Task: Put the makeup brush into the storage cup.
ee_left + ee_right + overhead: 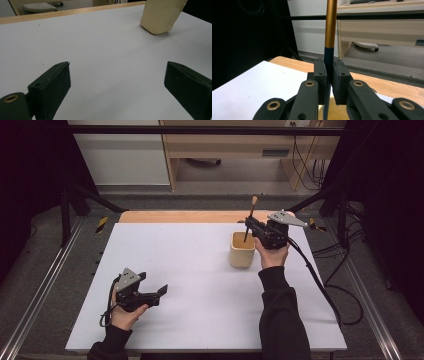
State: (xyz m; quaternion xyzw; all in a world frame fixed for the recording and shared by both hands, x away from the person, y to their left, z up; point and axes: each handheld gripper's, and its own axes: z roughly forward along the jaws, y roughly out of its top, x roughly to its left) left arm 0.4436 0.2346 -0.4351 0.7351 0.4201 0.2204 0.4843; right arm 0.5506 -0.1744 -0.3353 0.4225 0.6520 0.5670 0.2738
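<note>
High view shows a white table (200, 285) with a cream cup (242, 250) toward two o'clock. Right gripper (248, 224) clamps a brush (250, 217) upright, its lower end inside the cup. Left gripper (159, 295), at eight o'clock, gapes wide, holding nothing.

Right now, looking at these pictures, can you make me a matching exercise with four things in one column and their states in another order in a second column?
Things:
1. left gripper
2. right gripper
3. brush
4. beige cup

States:
A. stands on the white table
B. upright, lower end in the cup
C. jaws wide apart, holding nothing
D. jaws closed on a dark handle

Pairs: 1-C, 2-D, 3-B, 4-A
</note>
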